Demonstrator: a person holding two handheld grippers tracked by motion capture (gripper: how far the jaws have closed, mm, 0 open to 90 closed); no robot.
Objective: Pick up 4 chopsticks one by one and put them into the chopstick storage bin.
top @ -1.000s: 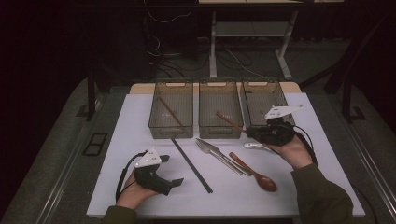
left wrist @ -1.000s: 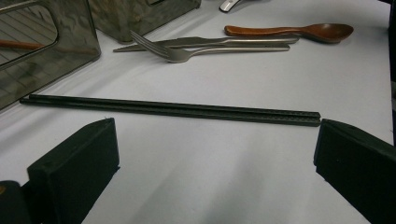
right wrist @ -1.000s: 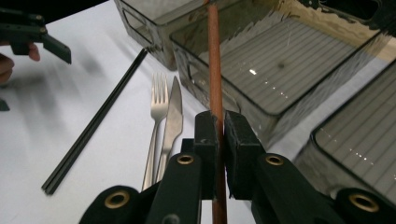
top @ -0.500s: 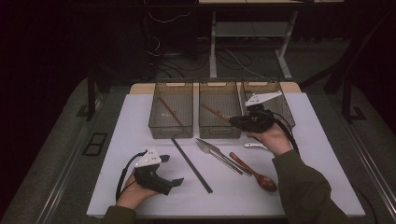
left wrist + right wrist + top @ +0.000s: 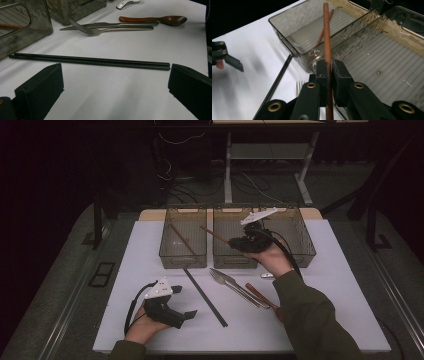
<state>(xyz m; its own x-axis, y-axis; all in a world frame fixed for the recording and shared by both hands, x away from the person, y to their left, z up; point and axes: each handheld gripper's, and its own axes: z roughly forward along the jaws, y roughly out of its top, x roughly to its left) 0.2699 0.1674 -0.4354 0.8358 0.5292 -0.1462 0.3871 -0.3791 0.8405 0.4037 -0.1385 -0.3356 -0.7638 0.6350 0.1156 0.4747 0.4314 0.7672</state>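
Note:
My right gripper (image 5: 234,241) hangs over the middle tray (image 5: 226,263), shut on a brown wooden chopstick (image 5: 214,234) that points left and away. In the right gripper view the jaws (image 5: 329,65) pinch that chopstick (image 5: 326,35) near its lower part, and its tip reaches toward the left tray (image 5: 294,30). A second brown chopstick (image 5: 181,241) lies inside the left tray (image 5: 170,263). My left gripper (image 5: 186,314) rests on the white table (image 5: 150,245) at the front left, open. Its jaws (image 5: 115,72) stand wide apart just short of a pair of black chopsticks (image 5: 90,60).
A metal fork (image 5: 227,279) and knife (image 5: 250,294), a wooden spoon (image 5: 155,19) and a white spoon (image 5: 267,275) lie in front of the trays. The right tray (image 5: 302,251) stands beside the right hand. The black chopsticks (image 5: 205,297) lie slantwise between the two hands.
The right gripper has carried the brown chopstick left and a little away, from in front of the right tray to over the middle tray. The left gripper has stayed put.

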